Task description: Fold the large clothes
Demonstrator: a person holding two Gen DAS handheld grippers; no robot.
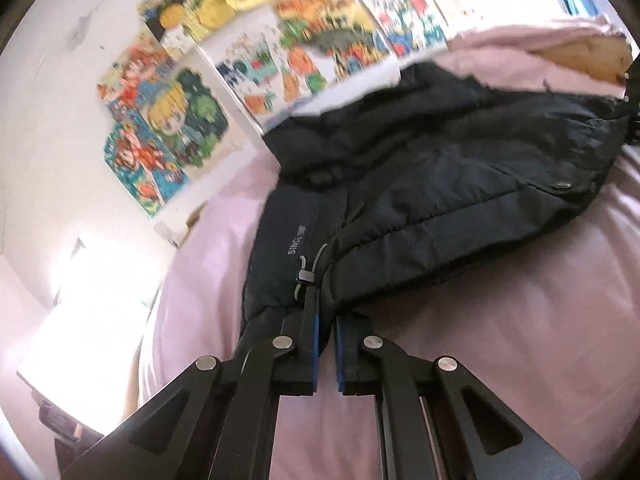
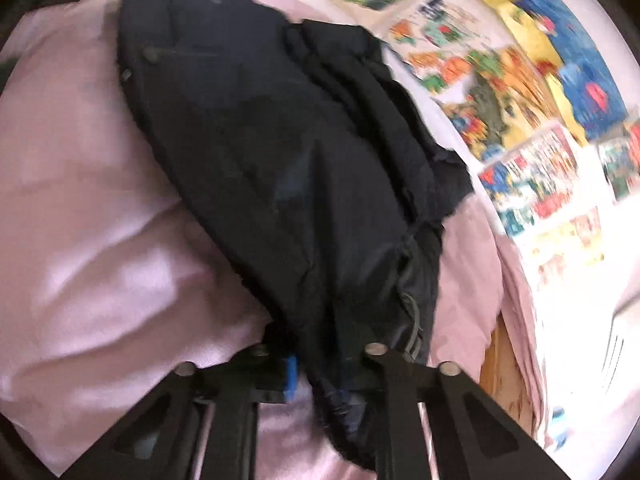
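Your dark padded jacket (image 1: 440,168) lies bunched across the pink bed sheet (image 1: 520,340). Your left hand-held gripper (image 1: 326,320) pinches its hem beside the drawcord toggle (image 1: 306,278); your right hand-held gripper (image 2: 320,364) clamps another edge. Bare sheet lies on your near side; the postered wall (image 1: 180,120) borders the far side.

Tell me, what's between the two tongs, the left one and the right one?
The black jacket. The left tongs pinch its hem by the drawcord, and the right tongs grip its other end. In both wrist views it stretches between them over the pink bedsheet.
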